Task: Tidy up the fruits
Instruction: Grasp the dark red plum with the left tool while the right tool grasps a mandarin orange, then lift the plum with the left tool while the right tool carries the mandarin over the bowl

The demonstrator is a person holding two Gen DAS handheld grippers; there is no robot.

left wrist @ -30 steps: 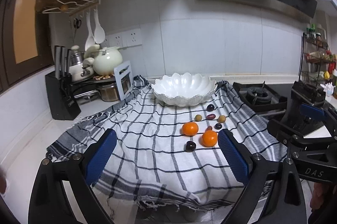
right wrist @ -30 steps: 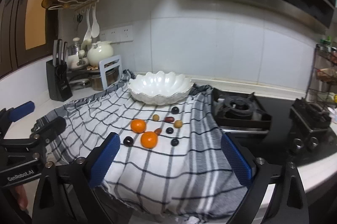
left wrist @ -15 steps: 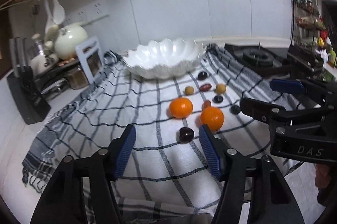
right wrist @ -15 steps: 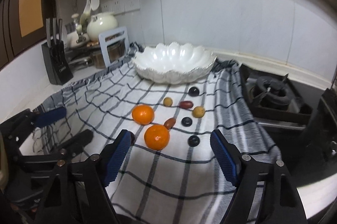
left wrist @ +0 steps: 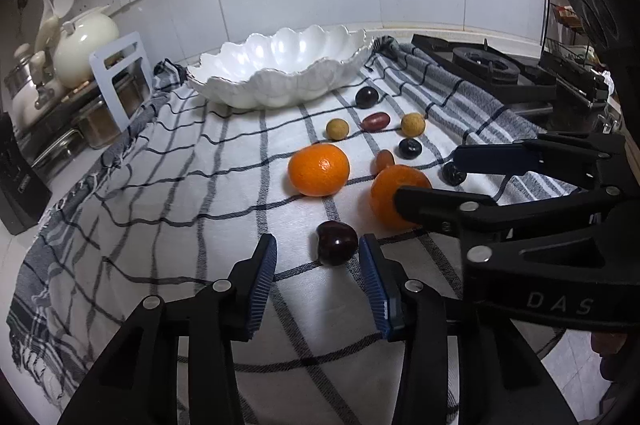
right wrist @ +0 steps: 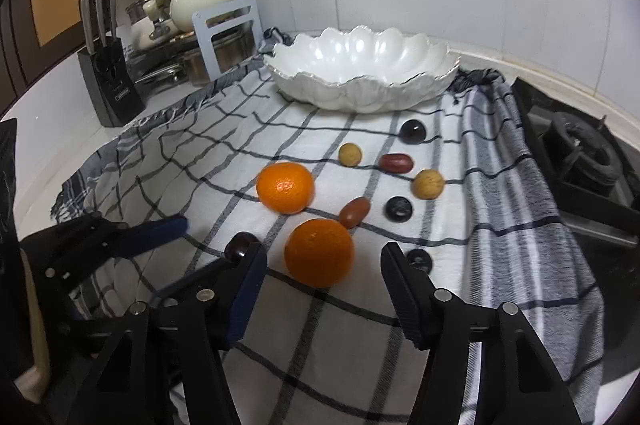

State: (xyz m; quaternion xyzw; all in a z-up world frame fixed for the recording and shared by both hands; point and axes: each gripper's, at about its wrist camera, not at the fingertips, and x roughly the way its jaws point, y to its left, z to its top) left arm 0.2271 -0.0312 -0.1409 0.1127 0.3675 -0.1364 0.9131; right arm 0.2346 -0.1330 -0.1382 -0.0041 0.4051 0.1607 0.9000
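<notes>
Fruits (right wrist: 319,252) crowd the checked cloth (right wrist: 352,345) (scalloped bowl (right wrist: 362,69) behind).

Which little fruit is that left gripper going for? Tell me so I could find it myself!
Find the white scalloped bowl at the back of the checked cloth, then come forward past both oranges. Just ahead of the left gripper lies a dark cherry. It is the nearest fruit, shiny, deep red, alone on the near side of the oranges.
</notes>
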